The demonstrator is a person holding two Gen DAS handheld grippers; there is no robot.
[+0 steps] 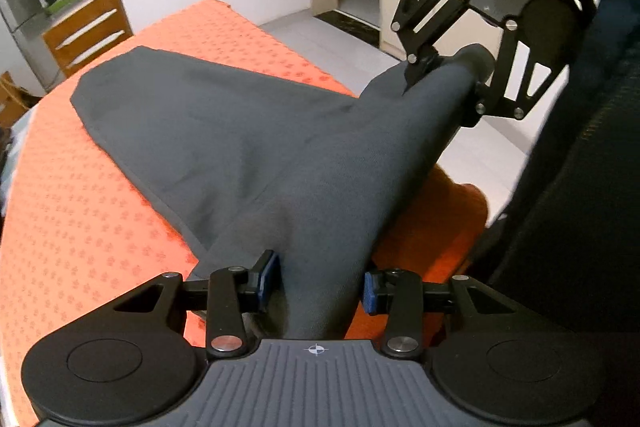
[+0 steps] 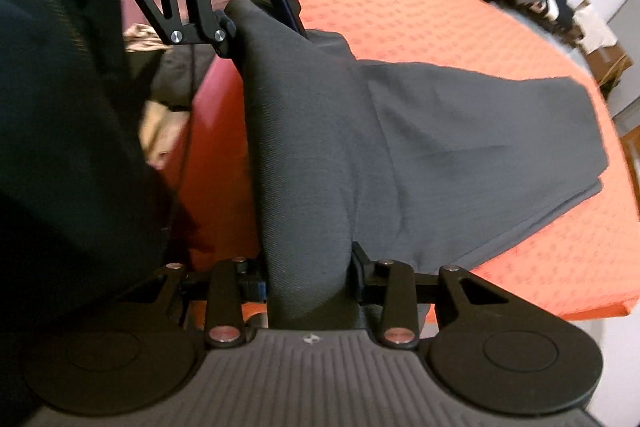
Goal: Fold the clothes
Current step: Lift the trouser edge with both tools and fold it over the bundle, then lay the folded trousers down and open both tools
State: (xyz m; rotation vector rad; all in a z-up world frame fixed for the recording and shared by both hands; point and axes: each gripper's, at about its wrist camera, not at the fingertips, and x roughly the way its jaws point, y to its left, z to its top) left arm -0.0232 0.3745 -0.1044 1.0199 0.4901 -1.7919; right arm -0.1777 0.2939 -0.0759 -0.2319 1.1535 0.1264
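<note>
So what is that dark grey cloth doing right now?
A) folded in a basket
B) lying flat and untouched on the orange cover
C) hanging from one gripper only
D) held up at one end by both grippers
D: the left gripper and the right gripper each pinch an end of the grey garment, while its far part rests on the orange cover.
</note>
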